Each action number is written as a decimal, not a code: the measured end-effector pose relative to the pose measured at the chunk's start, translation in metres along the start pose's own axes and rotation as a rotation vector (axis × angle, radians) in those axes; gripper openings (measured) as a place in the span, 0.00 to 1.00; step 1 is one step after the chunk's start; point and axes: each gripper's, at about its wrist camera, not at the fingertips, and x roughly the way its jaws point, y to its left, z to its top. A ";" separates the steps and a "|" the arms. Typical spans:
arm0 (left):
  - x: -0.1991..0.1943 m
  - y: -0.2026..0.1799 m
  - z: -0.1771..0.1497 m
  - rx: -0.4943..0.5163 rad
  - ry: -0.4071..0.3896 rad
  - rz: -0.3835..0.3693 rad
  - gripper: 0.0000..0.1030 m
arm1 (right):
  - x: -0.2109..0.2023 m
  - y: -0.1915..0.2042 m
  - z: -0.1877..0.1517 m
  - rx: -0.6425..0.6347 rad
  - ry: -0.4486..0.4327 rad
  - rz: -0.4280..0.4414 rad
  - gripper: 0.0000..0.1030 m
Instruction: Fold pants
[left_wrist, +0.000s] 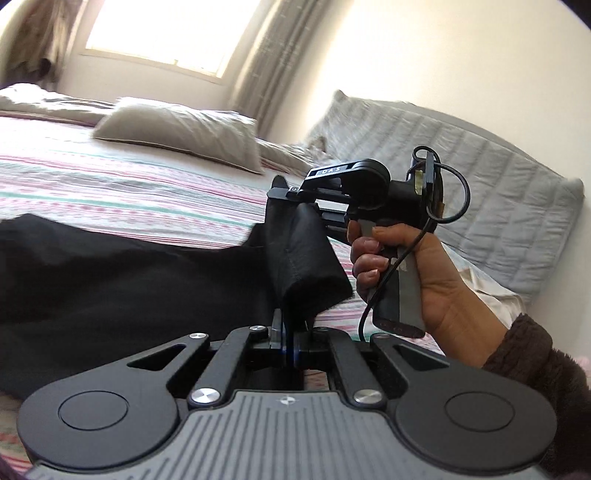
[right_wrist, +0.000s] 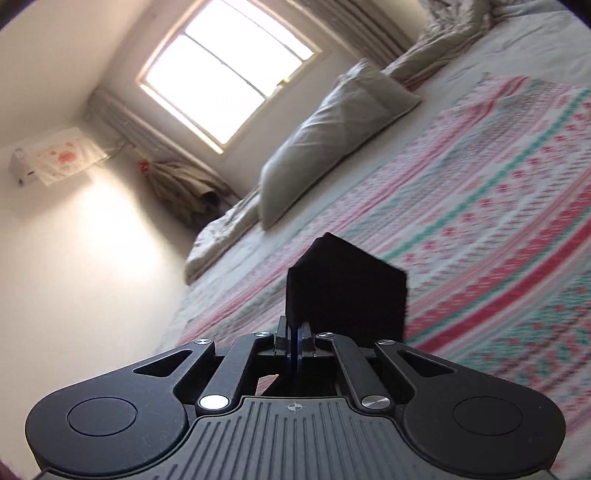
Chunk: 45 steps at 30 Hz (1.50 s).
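Black pants lie spread on the striped bedspread and rise to the right into both grippers. My left gripper is shut on a fold of the pants, lifted off the bed. My right gripper, seen in the left wrist view, is shut on the same black fabric just above and beyond the left one, held by a hand. In the right wrist view the right gripper is shut on a black flap of the pants that stands up in front of it.
A grey pillow lies across the far part of the bed; it also shows in the right wrist view. A quilted grey pillow leans on the wall at right. A rumpled duvet, a window and curtains lie beyond.
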 end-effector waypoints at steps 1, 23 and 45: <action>-0.005 0.007 -0.002 -0.008 -0.002 0.018 0.03 | 0.011 0.008 -0.003 -0.005 0.013 0.014 0.02; -0.044 0.061 -0.013 0.073 0.191 0.047 0.67 | 0.135 0.082 -0.092 -0.165 0.316 -0.002 0.51; 0.031 0.123 0.041 -0.227 0.196 0.083 0.27 | 0.030 0.064 -0.095 -0.387 0.350 -0.178 0.72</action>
